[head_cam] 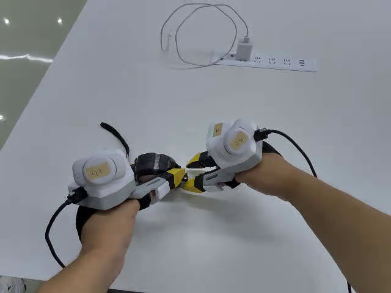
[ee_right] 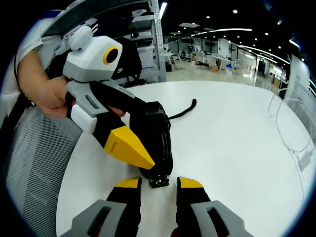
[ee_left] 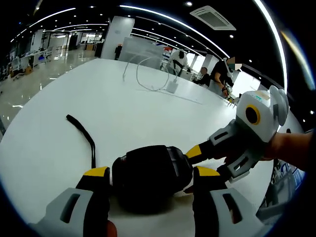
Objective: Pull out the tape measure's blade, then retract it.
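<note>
Clamping the tape measure (ee_right: 155, 131) case against the surface (head_cam: 183, 104), left tool (ee_left: 151, 173) grips firm; right tool (ee_right: 159, 187) sits with jaws slightly apart astride the blade tip (ee_right: 159, 181) at the case mouth, so best close squarely there, then draw straight outward.

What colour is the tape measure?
Black. The tape measure shows best in the left gripper view.

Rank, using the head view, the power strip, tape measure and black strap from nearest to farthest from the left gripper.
1. tape measure, held in the left gripper.
2. black strap, just beyond, to the left.
3. power strip, far across the table, to the right.
</note>
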